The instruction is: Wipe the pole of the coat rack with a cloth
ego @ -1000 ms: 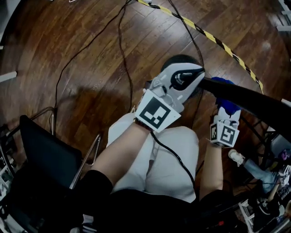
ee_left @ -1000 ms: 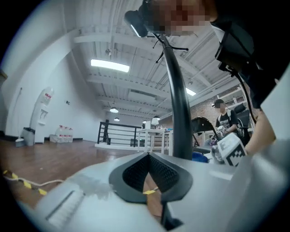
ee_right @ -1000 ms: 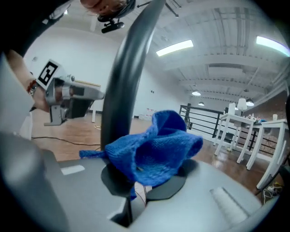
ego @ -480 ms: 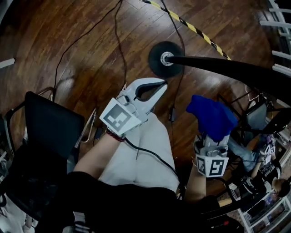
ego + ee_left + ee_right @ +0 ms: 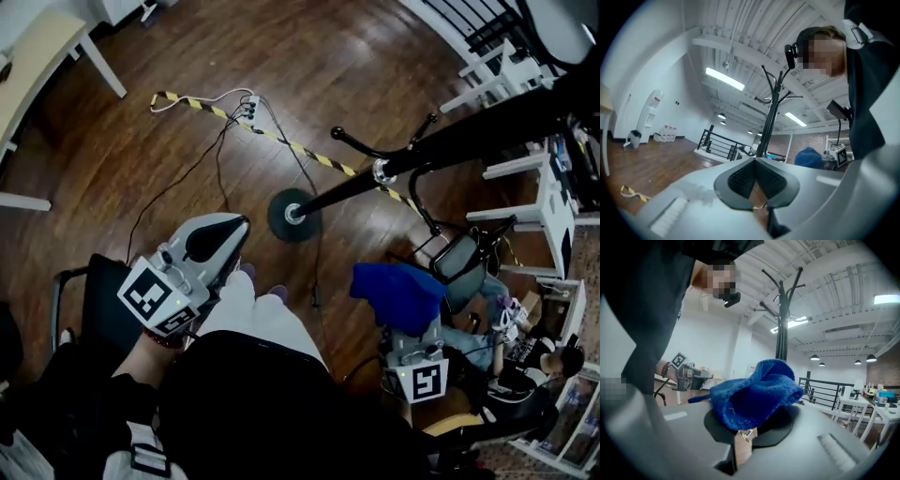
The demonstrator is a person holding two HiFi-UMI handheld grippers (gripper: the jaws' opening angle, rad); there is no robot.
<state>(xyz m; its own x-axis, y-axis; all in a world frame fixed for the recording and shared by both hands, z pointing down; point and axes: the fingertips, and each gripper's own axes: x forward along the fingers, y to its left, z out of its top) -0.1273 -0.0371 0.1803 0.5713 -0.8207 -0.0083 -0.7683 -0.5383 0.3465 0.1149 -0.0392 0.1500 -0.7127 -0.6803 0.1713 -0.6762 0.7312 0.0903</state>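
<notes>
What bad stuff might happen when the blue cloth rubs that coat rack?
The blue cloth is bunched loosely in the right hand-held gripper, so it might slip out while rubbing. The coat rack pole stands on a small round base, and the left hand-held gripper is shut and off it, so a hard push may wobble it. Feet might catch the cable on the floor.

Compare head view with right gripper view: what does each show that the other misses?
Head view only: the coat rack's round base and the striped tape on the floor. Right gripper view only: ceiling lights, and the right hand-held gripper seen close, jaws closed on the blue cloth. Both: the blue cloth, the rack's pole and the left hand-held gripper.
</notes>
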